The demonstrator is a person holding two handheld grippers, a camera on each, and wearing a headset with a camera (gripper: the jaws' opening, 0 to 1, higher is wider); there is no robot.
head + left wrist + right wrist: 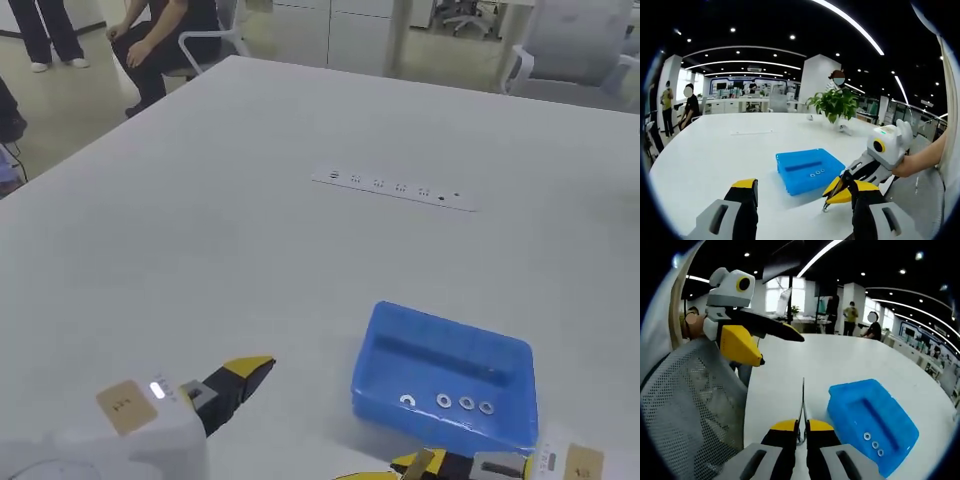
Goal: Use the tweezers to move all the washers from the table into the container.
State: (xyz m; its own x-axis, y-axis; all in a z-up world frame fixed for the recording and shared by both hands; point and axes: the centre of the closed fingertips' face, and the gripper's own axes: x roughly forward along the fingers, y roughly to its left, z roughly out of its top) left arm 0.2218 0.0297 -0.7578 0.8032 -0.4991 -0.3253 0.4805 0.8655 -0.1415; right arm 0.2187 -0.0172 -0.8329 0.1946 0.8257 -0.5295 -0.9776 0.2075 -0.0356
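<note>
**A:** How far along is this looking?

**B:** Four washers [466,403] are lying in a row inside the blue container [450,350]. It is sitting close to the near edge of the bench [250,250], toward the right. Judging from that, most of the job is looking done.

**A:** Is anything waiting on the bench?

**B:** I cannot tell for certain. The wide stretch between the container and the white power strip [395,188] is reading as plain white. The grippers are hiding the strip of bench beneath them, though, and a washer there would be too small to pick out.

**A:** What is the right gripper [801,427] doing?

**B:** Its jaws are sitting nearly together, pinching the tweezers [803,400], which are pointing forward just beside the container. In the left gripper view their tip is sitting at the bench surface beside the container's near corner. Whether it is touching, or carrying a washer, I cannot tell.

**A:** And the left gripper [802,190]?

**B:** Its jaws are standing wide apart and holding nothing. It is hovering over the near edge, well to the left of the container. I would be checking under the tweezers' tip before calling the task finished.
</note>
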